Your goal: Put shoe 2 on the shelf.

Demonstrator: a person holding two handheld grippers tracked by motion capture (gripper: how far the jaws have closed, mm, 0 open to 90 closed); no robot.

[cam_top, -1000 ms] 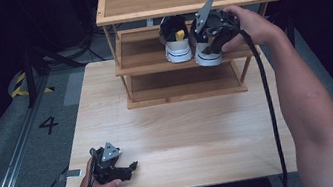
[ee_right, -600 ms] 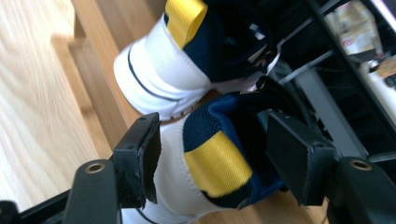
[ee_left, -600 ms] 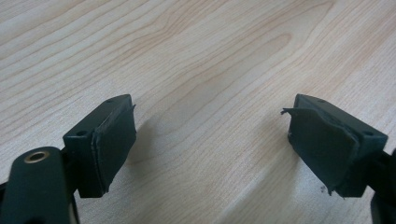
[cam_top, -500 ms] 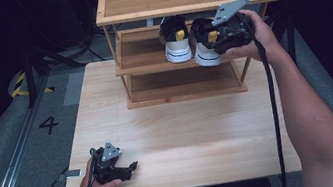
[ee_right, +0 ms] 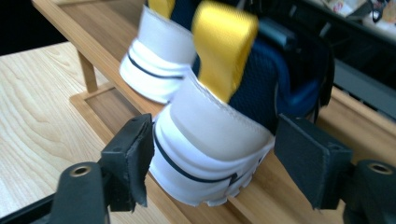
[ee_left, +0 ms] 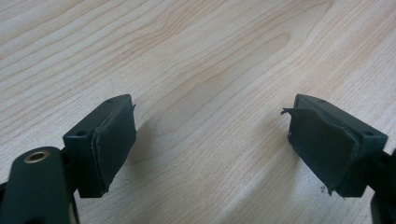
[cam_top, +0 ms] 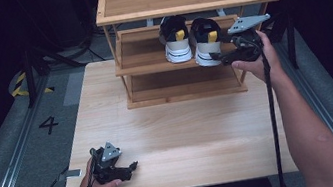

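Right gripper view: shoe heel [ee_right: 210,154] between spread right tool [ee_right: 212,163] pads (just opening, not pressing).

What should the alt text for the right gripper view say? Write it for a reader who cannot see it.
The right gripper has open jaws on either side of the heel of a white and navy shoe with a yellow pull tab, pads not touching it. The shoe stands on a wooden rack shelf beside its matching shoe, above a light wooden table.
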